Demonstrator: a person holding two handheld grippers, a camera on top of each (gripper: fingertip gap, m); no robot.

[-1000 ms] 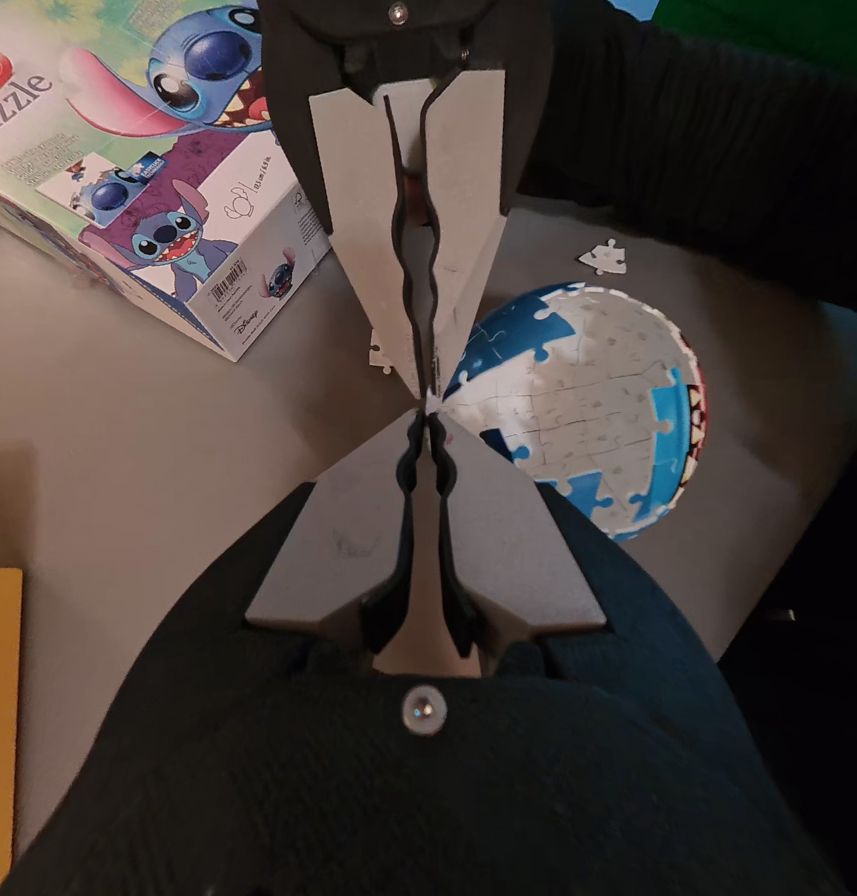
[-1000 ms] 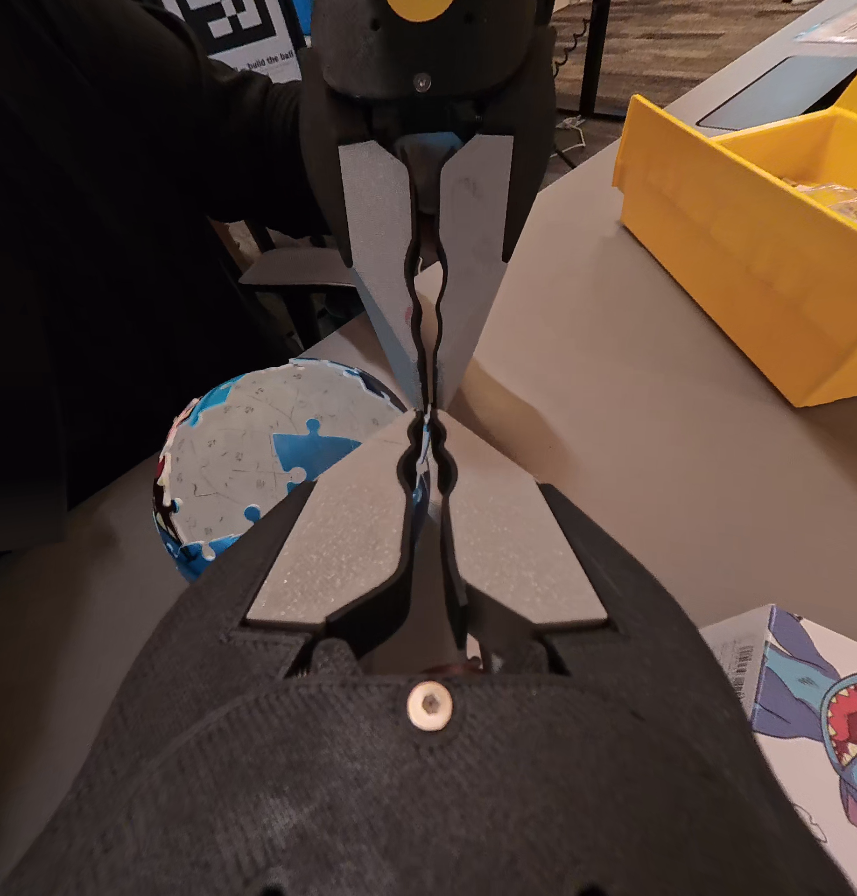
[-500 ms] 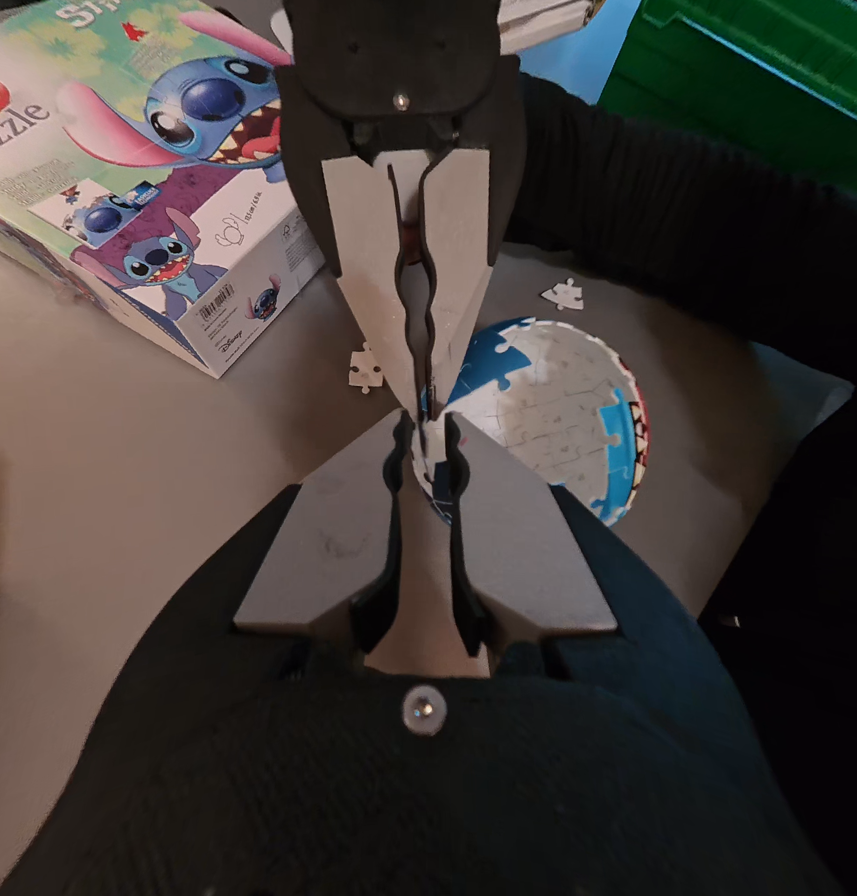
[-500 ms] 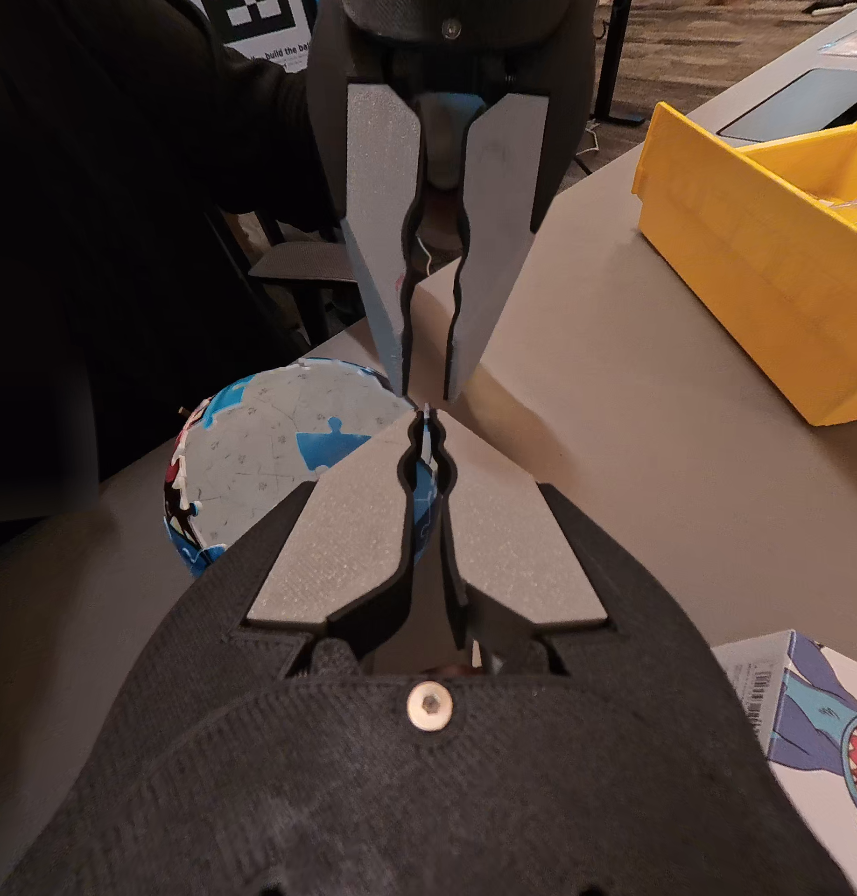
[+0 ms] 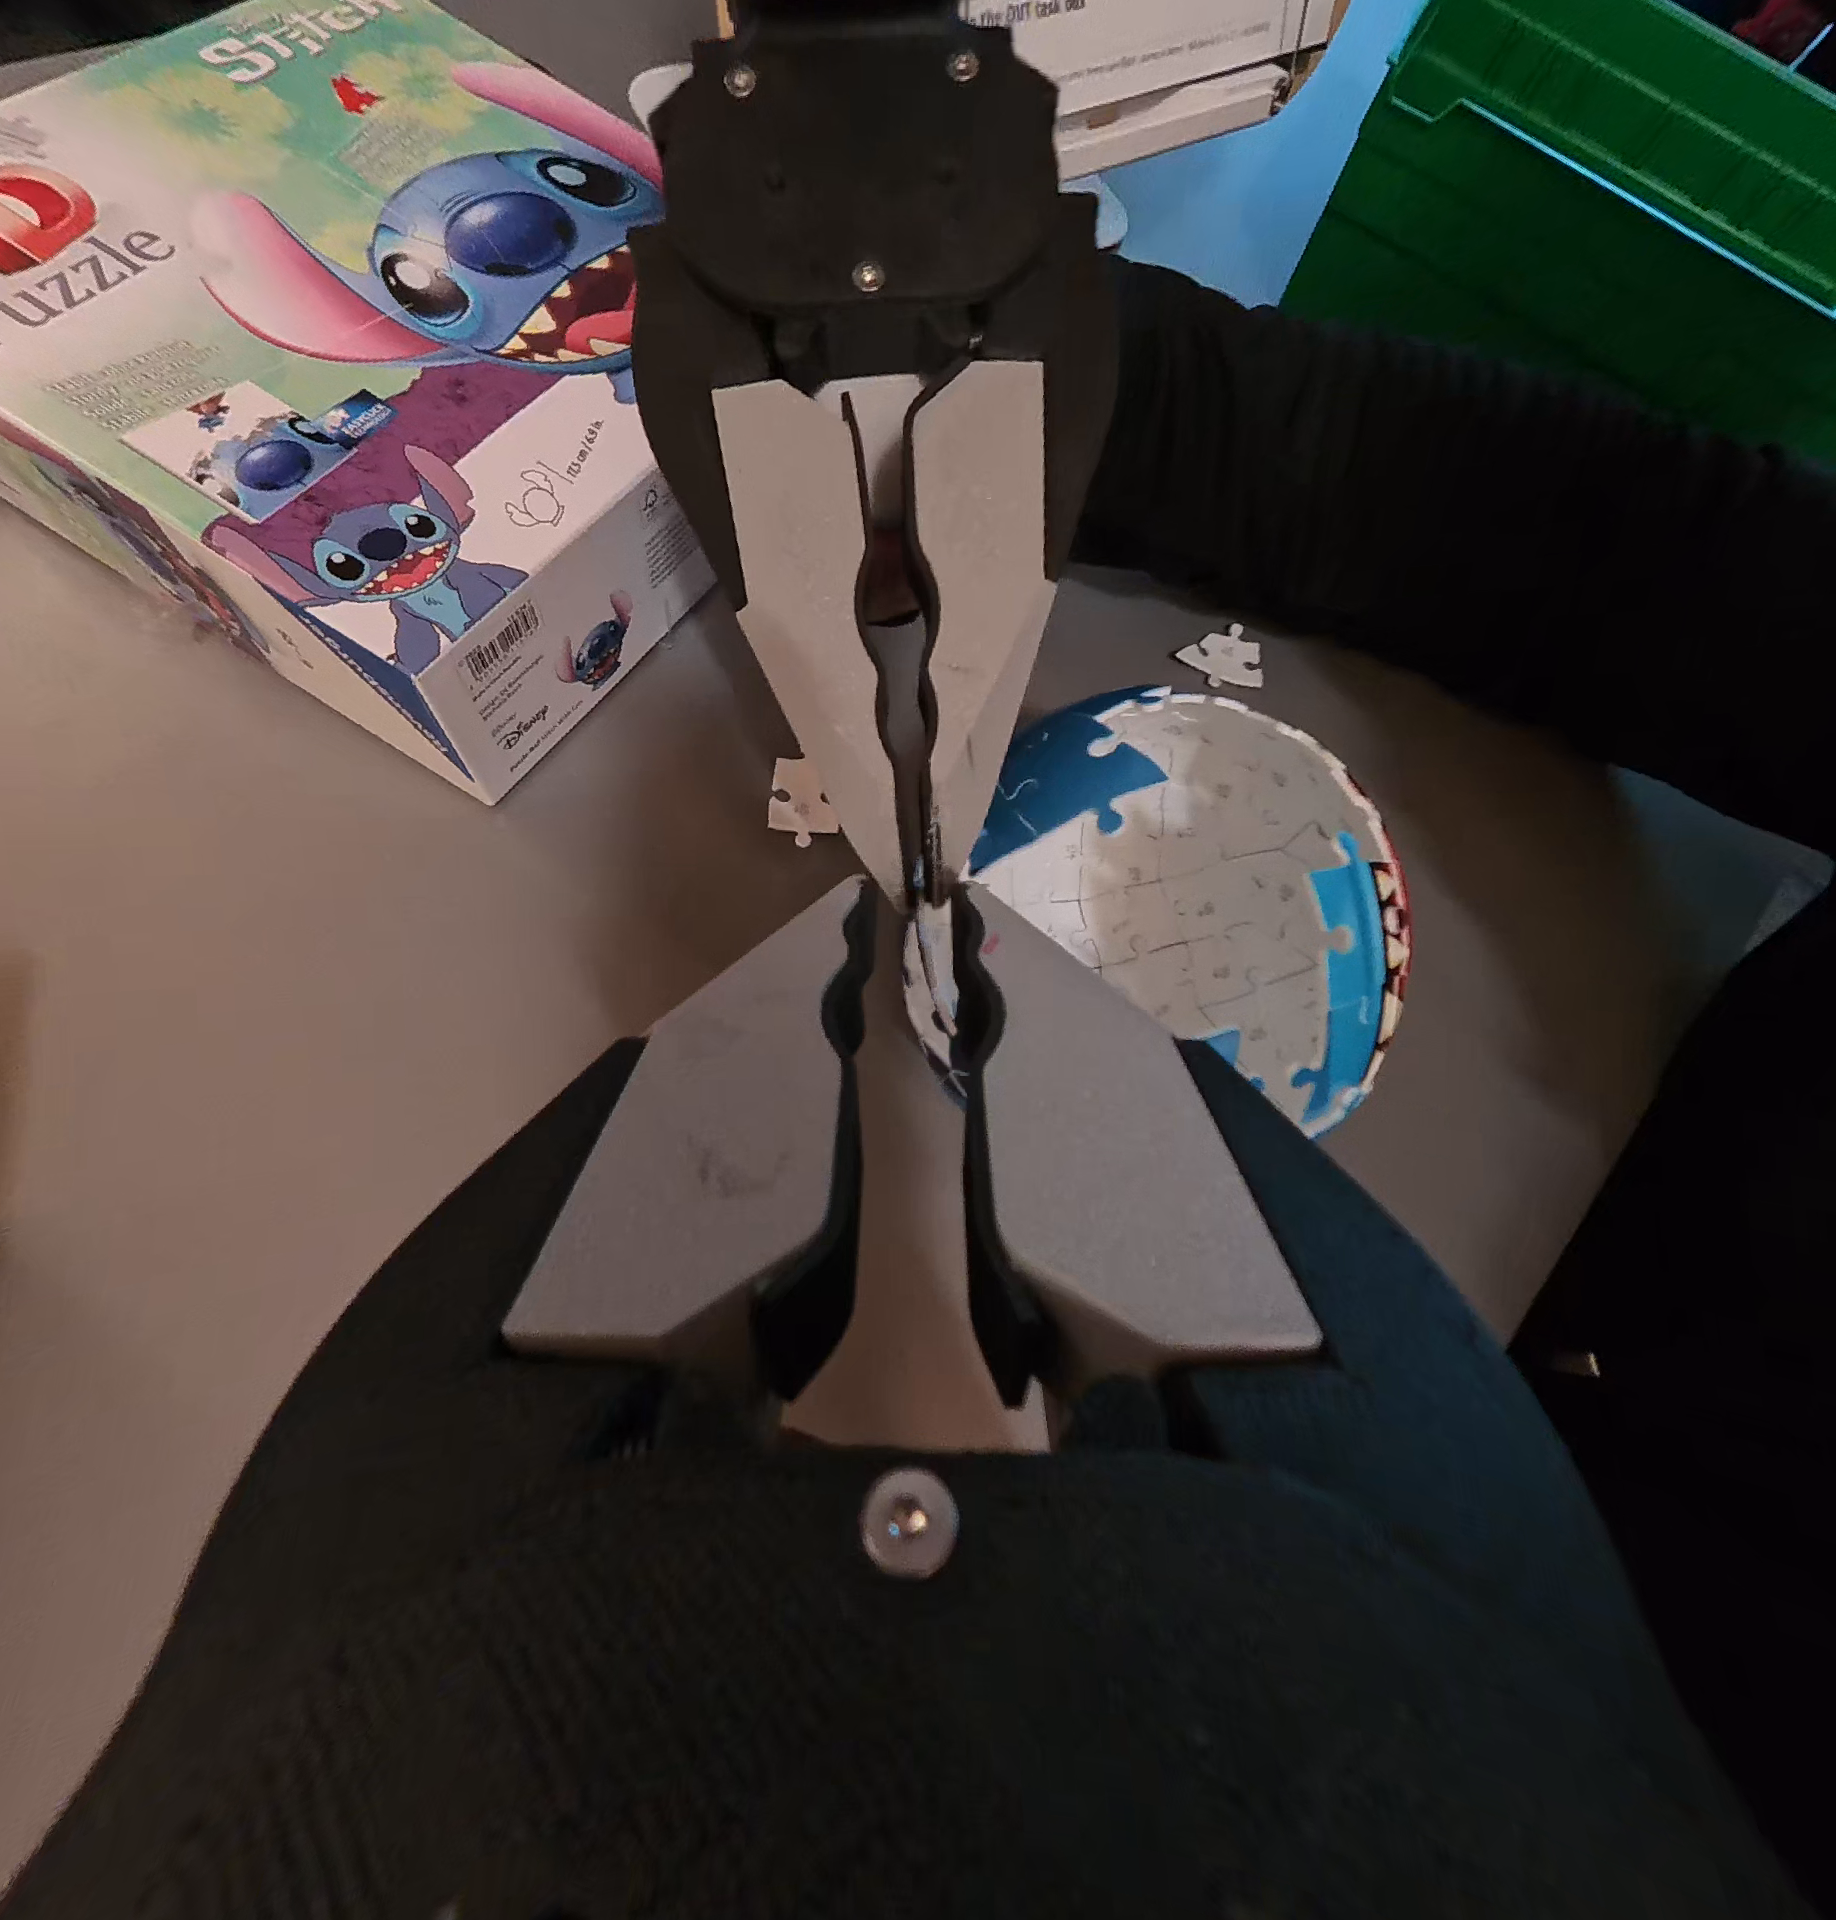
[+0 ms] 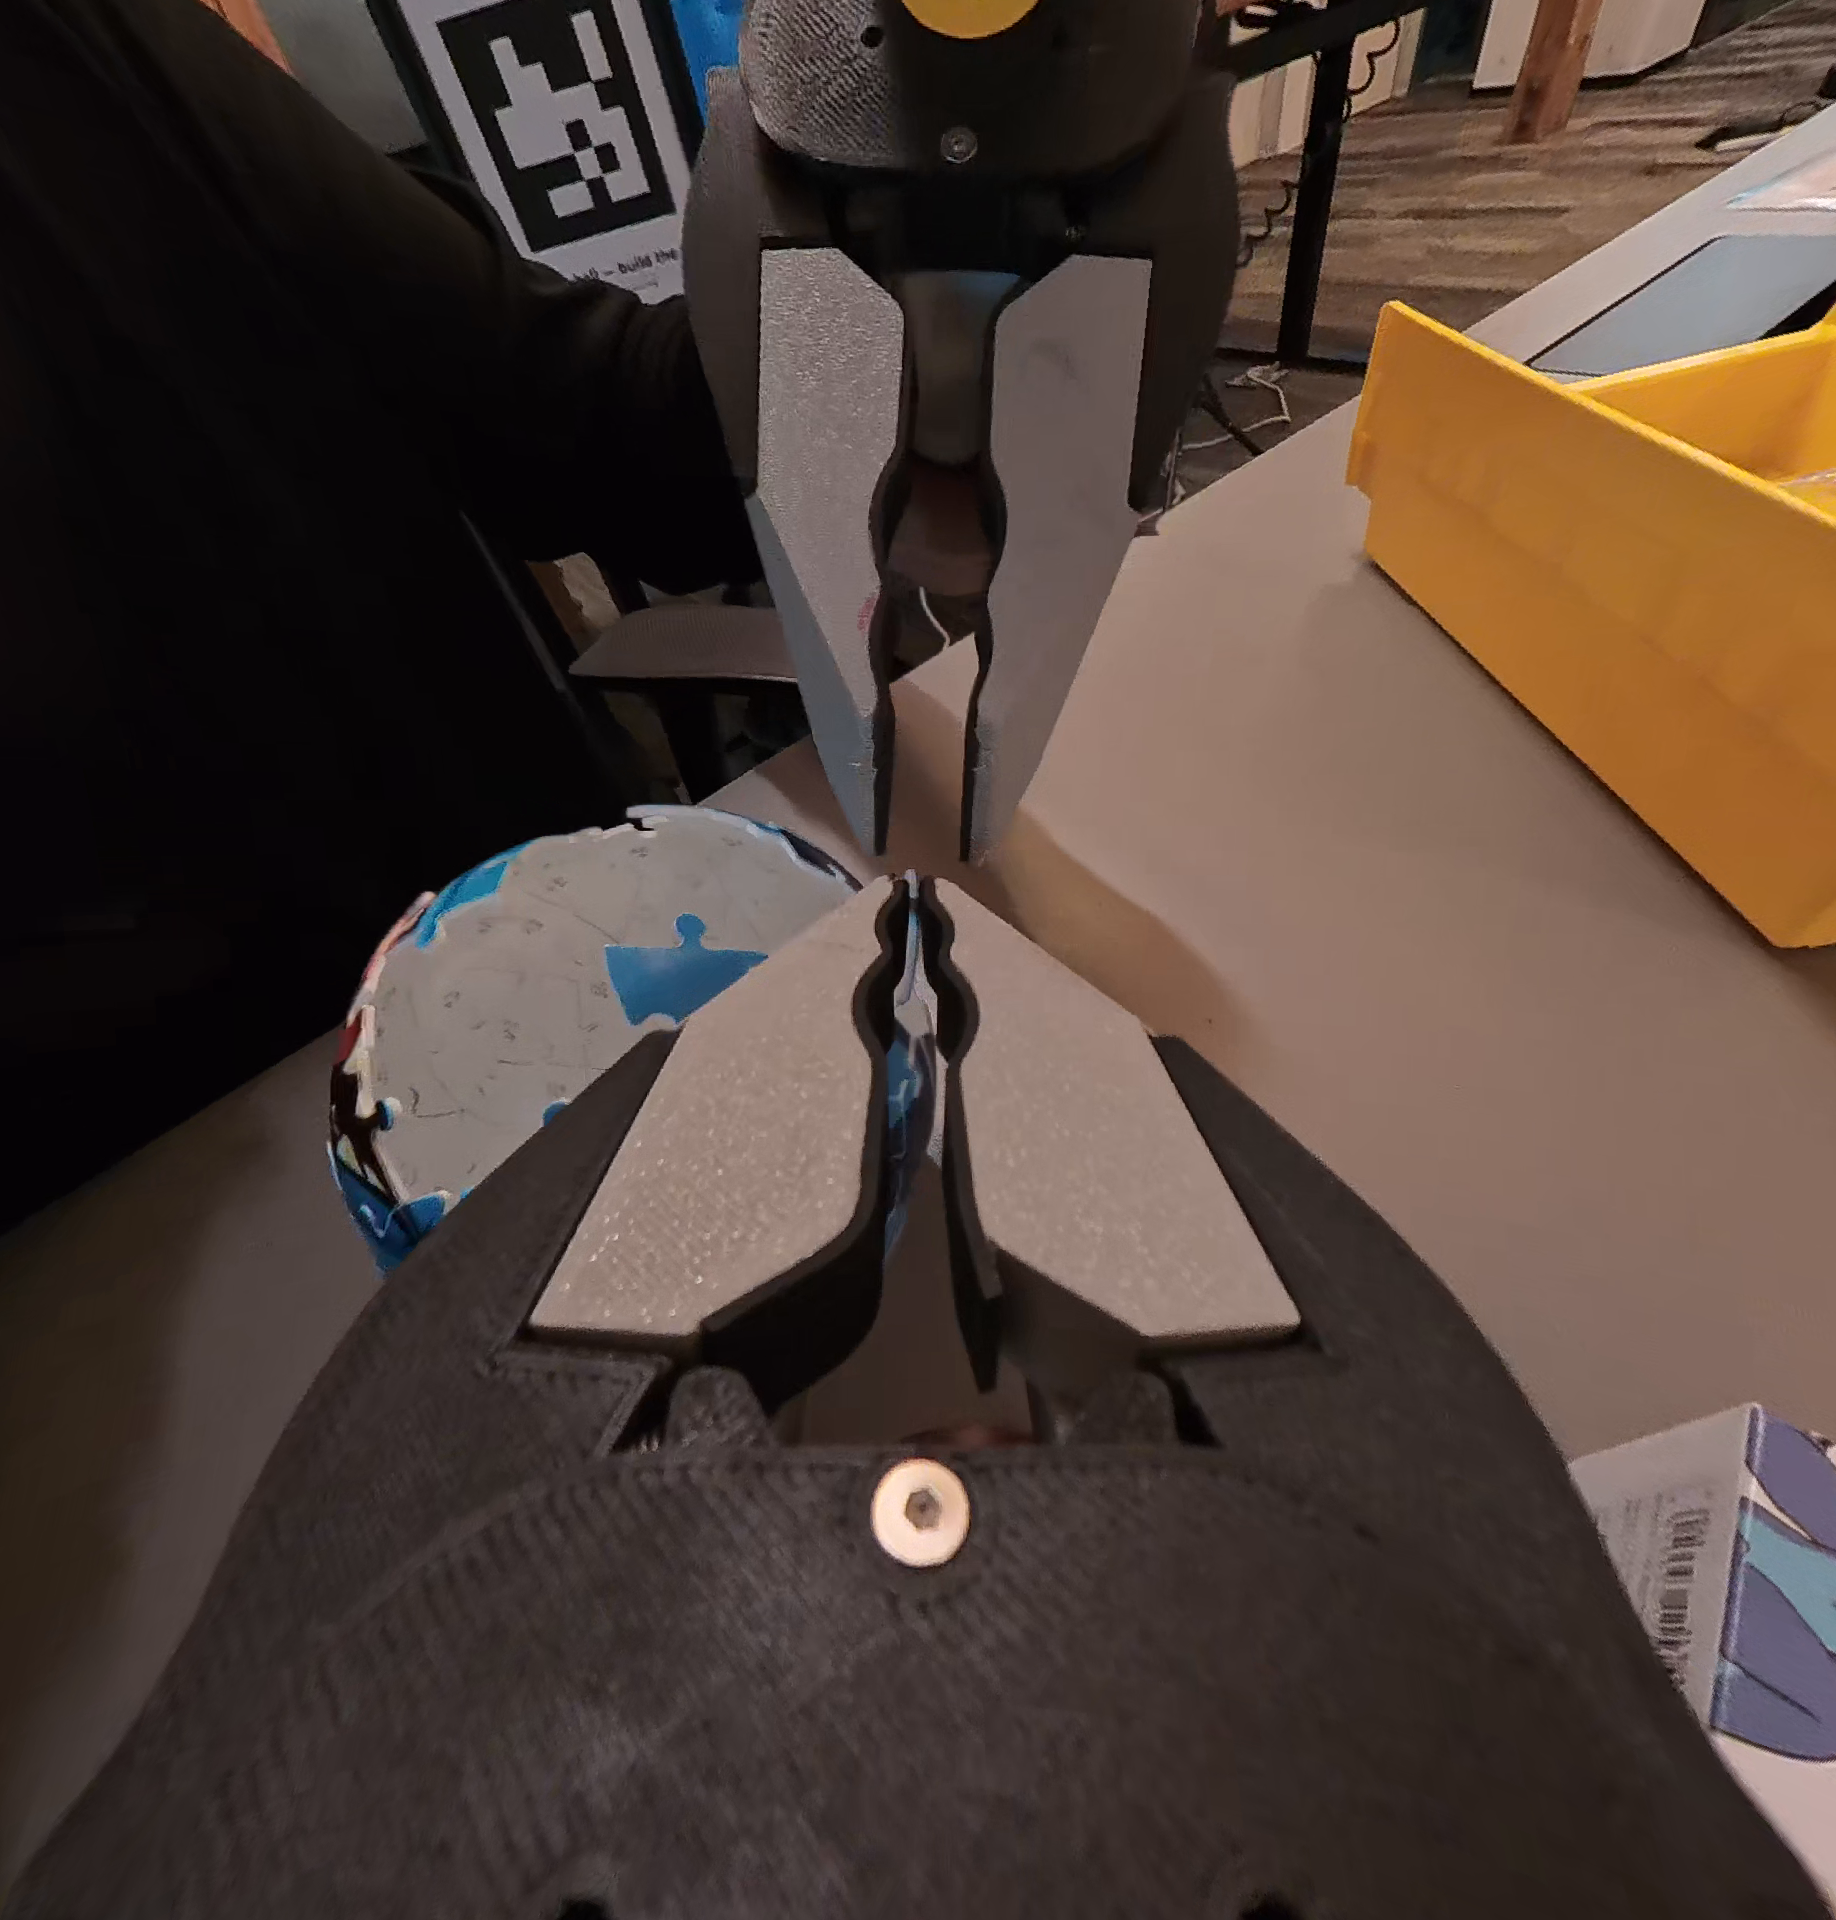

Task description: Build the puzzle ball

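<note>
The right gripper (image 6: 916, 883) is clamped on a puzzle piece (image 6: 910, 971); the left gripper (image 5: 912, 902) stands apart, tip to tip. The half-built puzzle ball (image 5: 1220, 904) rests on the tabletop (image 5: 218, 987) below.

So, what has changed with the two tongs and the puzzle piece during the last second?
The left tongs opened and let go of the puzzle piece; the right tongs stay shut on it. The half-built ball, the box and the loose pieces lie as before.
</note>
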